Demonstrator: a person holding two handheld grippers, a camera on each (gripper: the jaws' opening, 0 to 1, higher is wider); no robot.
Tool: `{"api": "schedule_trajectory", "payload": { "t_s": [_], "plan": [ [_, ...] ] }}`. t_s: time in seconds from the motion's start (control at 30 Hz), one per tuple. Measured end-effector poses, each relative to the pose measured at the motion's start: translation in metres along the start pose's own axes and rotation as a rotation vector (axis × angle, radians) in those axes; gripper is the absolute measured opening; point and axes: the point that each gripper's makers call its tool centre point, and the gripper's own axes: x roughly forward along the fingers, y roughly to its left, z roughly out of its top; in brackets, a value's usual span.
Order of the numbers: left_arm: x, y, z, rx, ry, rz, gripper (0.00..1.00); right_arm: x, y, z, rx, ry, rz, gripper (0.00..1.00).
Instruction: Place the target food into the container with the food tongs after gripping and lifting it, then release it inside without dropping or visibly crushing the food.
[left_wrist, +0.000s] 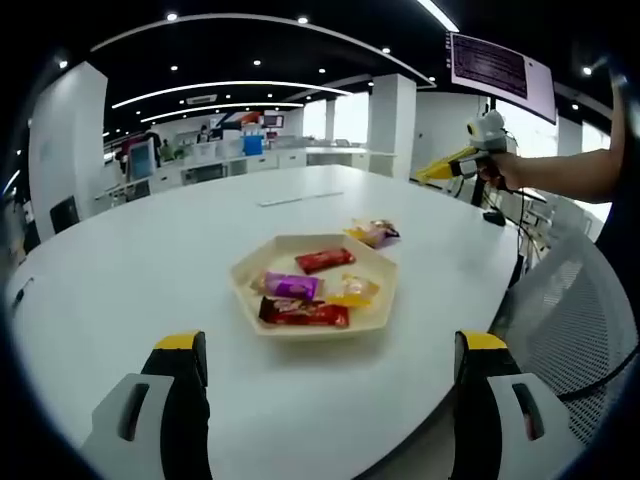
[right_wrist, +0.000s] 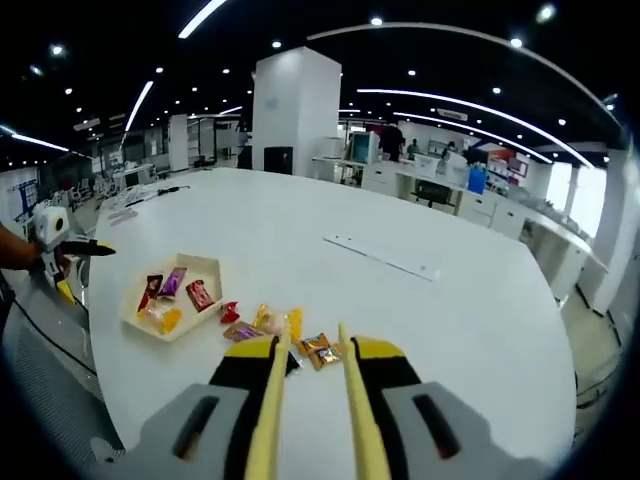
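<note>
White table (left_wrist: 150, 280), across the middle and lower frame of both views. Mesh chair (left_wrist: 570, 310) at lower right of the left gripper view.

Cream hexagonal container (left_wrist: 245, 285), centre of the left gripper view and left of centre in the right gripper view (right_wrist: 212, 268); already holding wrapped sweets: red bar (left_wrist: 324, 260), purple packet (left_wrist: 291, 286), dark red packet (left_wrist: 303, 313), yellow piece (left_wrist: 354, 291).

Left gripper (left_wrist: 330, 420), bottom of its own view, jaws wide apart and empty; also visible at far left of the right gripper view (right_wrist: 62, 250).

Right gripper (right_wrist: 310, 405), bottom centre of its view, closed around the yellow food tongs (right_wrist: 268, 420); same tool at upper right of the left gripper view (left_wrist: 470, 160), in a hand (left_wrist: 497, 168).

Tongs narrowly parted, nothing between the tips. Target food: loose wrapped sweets (right_wrist: 262, 325) on the table just right of the container, near the tong tips.

Step judged: approach before the grip. Next move calls for lowering the tips around one sweet, then a gentle squeeze, enough to lift without crushing.
</note>
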Motion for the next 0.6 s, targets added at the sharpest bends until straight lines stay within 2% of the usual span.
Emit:
{"api": "schedule_trajectory", "payload": {
  "t_s": [0.37,0.6],
  "plan": [
    [0.0,-0.001,-0.001,-0.007,0.003,-0.007,1.0,0.035,-0.007,-0.014,0.029,0.08,-0.062,0.28],
    [0.001,-0.002,-0.001,-0.015,0.005,-0.011,1.0,0.059,-0.014,-0.03,0.062,0.149,-0.092,0.28]
  ]
}}
